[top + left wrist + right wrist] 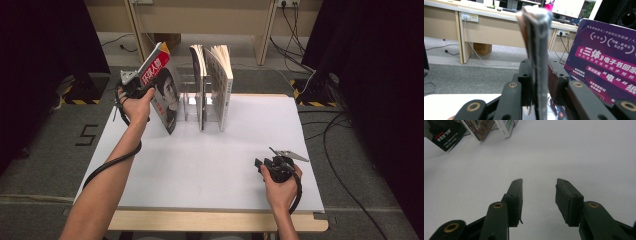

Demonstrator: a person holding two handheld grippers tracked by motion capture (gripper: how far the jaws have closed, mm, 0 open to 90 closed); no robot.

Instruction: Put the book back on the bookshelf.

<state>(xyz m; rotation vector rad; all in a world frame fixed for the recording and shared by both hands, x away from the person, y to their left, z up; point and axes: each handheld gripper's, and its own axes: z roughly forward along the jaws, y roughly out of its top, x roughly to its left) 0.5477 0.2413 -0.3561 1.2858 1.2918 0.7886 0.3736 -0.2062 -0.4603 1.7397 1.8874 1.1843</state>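
A magazine (162, 90) with a red title band and a portrait on its cover leans tilted at the table's back left, its lower corner near the tabletop. My left gripper (134, 86) is shut on its left edge; in the left gripper view the magazine's edge (537, 50) stands clamped between the two jaws. Two books (212, 85) stand upright in a clear rack just right of it, their pages fanned. A purple book cover (604, 60) fills the right of the left gripper view. My right gripper (272, 164) rests low at the front right, open, nothing between its fingers (515, 197).
The white table (210, 165) has a wooden front edge. Wooden desks, cables and wall sockets (470, 17) lie beyond the table. The bottoms of the books (481, 128) show at the top left of the right gripper view.
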